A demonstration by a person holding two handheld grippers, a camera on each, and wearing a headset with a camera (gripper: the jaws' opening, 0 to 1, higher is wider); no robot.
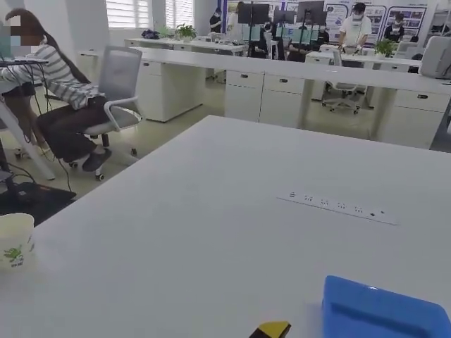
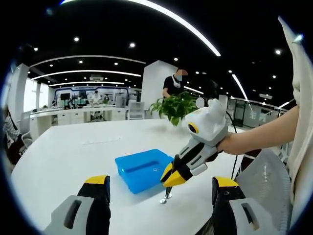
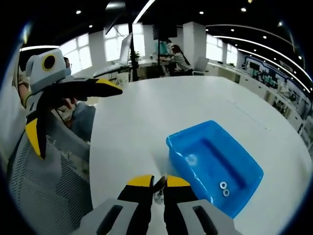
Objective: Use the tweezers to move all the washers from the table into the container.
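Tweezers (image 3: pixel 159 187) are pinched in my right gripper (image 3: pixel 159 182), jaws closed tight on them. The tips point down to the white table (image 3: pixel 146 112), just beside the blue container (image 3: pixel 177 147). Two washers (image 3: pixel 224 188) lie on the container bottom, close together. My left gripper (image 3: pixel 74 111) is off to the side over a mesh chair (image 3: pixel 44 191), jaws wide apart w/ nothing between. Farther on the table are a power strip (image 1: pixel 338 206) and a paper cup (image 1: pixel 14 239).

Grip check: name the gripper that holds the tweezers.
The right gripper, shut on the tweezers; the left gripper stands wide open, empty.
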